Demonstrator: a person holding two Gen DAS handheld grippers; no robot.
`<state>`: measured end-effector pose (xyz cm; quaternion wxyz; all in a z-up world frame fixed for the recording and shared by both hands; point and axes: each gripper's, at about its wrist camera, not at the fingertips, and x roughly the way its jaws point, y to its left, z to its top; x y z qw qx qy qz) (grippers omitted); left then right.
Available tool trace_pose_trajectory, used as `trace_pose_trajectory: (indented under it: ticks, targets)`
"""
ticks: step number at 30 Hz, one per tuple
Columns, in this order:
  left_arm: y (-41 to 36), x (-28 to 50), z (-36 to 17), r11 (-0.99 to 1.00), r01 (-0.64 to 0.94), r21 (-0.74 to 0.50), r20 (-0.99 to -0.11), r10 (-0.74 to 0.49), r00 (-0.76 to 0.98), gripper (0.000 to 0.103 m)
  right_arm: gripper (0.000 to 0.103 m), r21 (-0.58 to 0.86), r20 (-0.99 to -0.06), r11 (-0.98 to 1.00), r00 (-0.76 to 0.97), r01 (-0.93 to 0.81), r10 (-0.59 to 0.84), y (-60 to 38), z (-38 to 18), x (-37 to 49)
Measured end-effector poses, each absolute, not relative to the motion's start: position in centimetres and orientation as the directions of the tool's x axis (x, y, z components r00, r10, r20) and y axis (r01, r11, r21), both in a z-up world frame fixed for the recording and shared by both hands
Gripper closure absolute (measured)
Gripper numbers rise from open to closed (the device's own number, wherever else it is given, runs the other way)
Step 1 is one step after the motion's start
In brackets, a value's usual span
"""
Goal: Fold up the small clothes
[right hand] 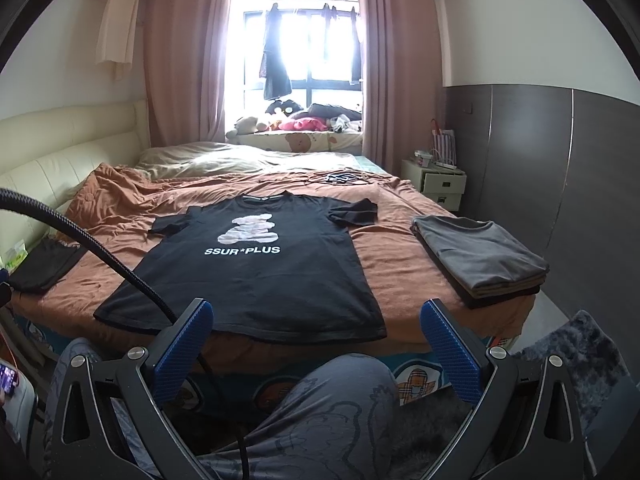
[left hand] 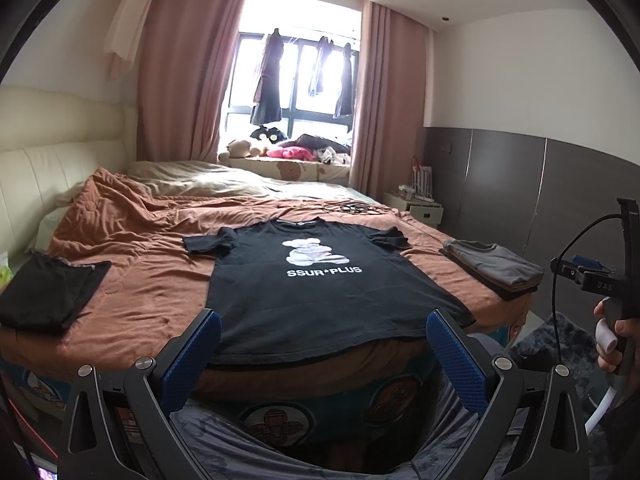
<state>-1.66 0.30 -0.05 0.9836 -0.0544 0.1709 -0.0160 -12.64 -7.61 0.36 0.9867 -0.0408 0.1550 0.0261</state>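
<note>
At the near edge of the bed (left hand: 160, 280), both tongs hang back from the work with nothing between them: the left tongs (left hand: 323, 354) and the right tongs (right hand: 316, 344) each have their blue pads spread wide, released. Just beyond them the black T-shirt (left hand: 320, 288) lies flat and face up on the rust-brown quilt (right hand: 400, 264), hem toward the near edge and slightly overhanging it, collar toward the far side, both sleeves spread out. To the right, apart from the shirt, sits a stack of folded clothes (right hand: 484, 260) with a grey one on top; to the left, a dark folded garment (left hand: 44, 296) lies by the bed's side. Far off stand the window (right hand: 304, 52) and pink curtains (right hand: 188, 60).

No fold appears begun on this shirt. A tidy first fold likely wants one pair of tongs pinching the shoulder near a sleeve and the other the hem on the same side, gripping both layers, then carrying that edge over toward the middle in one level sweep. The overhanging hem could drag or slip if lifted unevenly.
</note>
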Motion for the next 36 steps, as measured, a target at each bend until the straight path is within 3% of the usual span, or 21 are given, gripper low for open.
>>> trace_pose_trajectory:
  ticks: [22, 36]
  targets:
    - [1.2, -2.4, -0.2, 0.994, 0.002, -0.112, -0.331, -0.039, 0.943, 0.0, 0.0, -0.071, -0.307, 0.995, 0.95, -0.076, 0.05, -7.6, 0.3, -12.4]
    - [5.0, 2.8, -0.6, 0.987, -0.028, -0.157, -0.362, -0.031, 0.931, 0.004, 0.0, -0.064, -0.355, 0.993, 0.932, -0.098, 0.069, -5.6, 0.1, -5.0]
